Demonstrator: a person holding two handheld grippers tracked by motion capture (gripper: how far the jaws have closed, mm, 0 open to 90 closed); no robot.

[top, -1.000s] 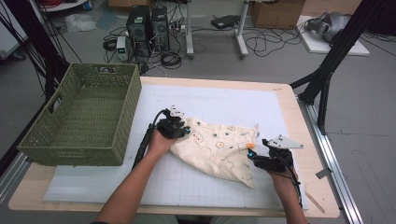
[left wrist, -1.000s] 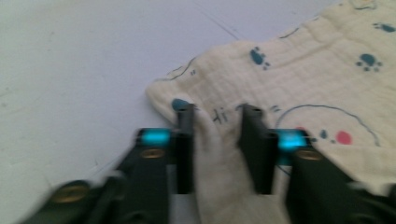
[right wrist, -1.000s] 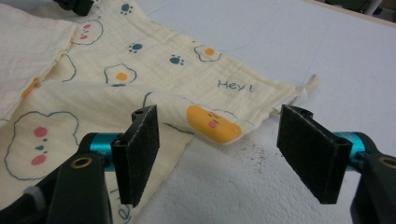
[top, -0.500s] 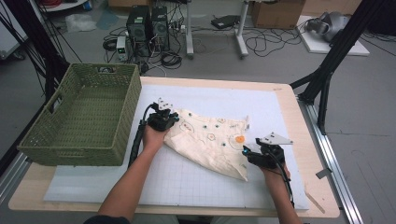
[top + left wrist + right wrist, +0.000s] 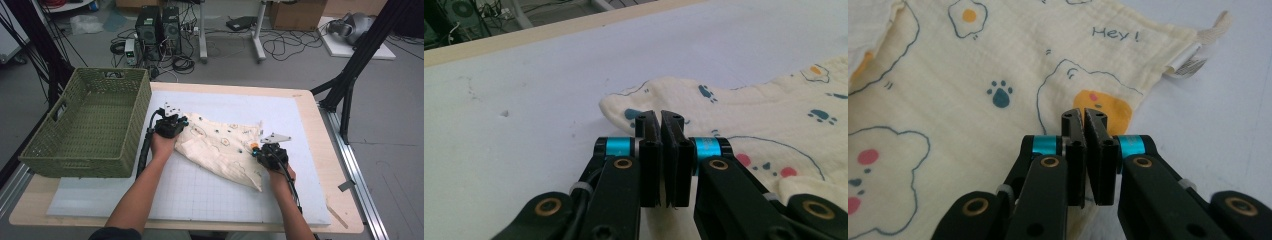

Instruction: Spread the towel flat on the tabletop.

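Cream muslin printed with bears, paw prints and fried eggs, the cloth (image 5: 222, 147) lay rumpled on the white mat of the worktop (image 5: 320, 125), just right of the green wicker basket (image 5: 90, 125). Nearest the person, the right tongs (image 5: 262, 152) had just been closing and now pinched the cloth's edge near its orange patch, jaws drawn tight together on the fabric in the right gripper view (image 5: 1084, 122). Farther in, the left tongs (image 5: 176, 126) were likewise clamped on the cloth's rounded corner (image 5: 660, 125), nearest the basket. The step in hand looked like taking a two-corner hold, ready for spreading or folding; the next move would call for lifting both corners together and pulling them apart evenly so the fabric did not slip. Compared with a second earlier, the left hand sat farther back toward the basket and the right had shifted inward onto the edge.
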